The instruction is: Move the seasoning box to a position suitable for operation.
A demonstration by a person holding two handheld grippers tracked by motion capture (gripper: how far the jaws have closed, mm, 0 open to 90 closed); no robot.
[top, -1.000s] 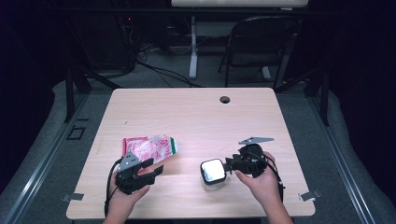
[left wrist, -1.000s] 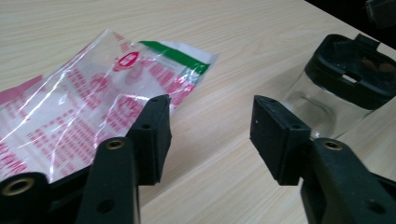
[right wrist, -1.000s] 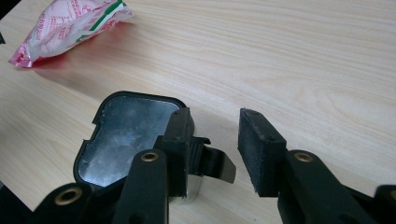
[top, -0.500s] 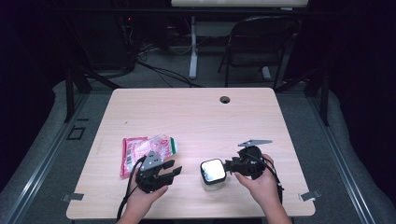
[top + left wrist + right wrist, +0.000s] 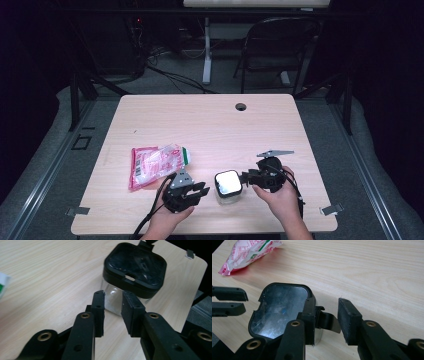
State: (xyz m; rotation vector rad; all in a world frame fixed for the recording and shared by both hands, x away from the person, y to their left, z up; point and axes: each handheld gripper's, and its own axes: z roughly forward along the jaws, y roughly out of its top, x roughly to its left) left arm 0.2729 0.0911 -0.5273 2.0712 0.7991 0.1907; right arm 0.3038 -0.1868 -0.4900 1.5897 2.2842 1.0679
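A small clear container with a black lid (image 5: 228, 182) stands near the table's front edge. The lid's top panel (image 5: 278, 311) is shiny. My left gripper (image 5: 202, 189) lies just left of the container (image 5: 135, 267). Its jaws have just been closing and are open by a narrow gap (image 5: 113, 296), with nothing between them. My right gripper (image 5: 245, 177) reaches the lid from the right. It is open (image 5: 325, 302) and has been closing slightly. The lid's latch tab (image 5: 329, 321) sits between its jaws, clear of the right pad. A red and white snack bag (image 5: 157, 164) lies to the left.
The light wood table (image 5: 210, 125) has a round cable hole (image 5: 241, 106) at its far side. Both hands work close to the front edge. A dark chair (image 5: 280, 45) and cables stand beyond the table. The bag (image 5: 249, 252) lies well apart from the container.
My left gripper has moved right, from beside the snack bag to just short of the container, and its jaws have narrowed. The right gripper and the container have stayed put.
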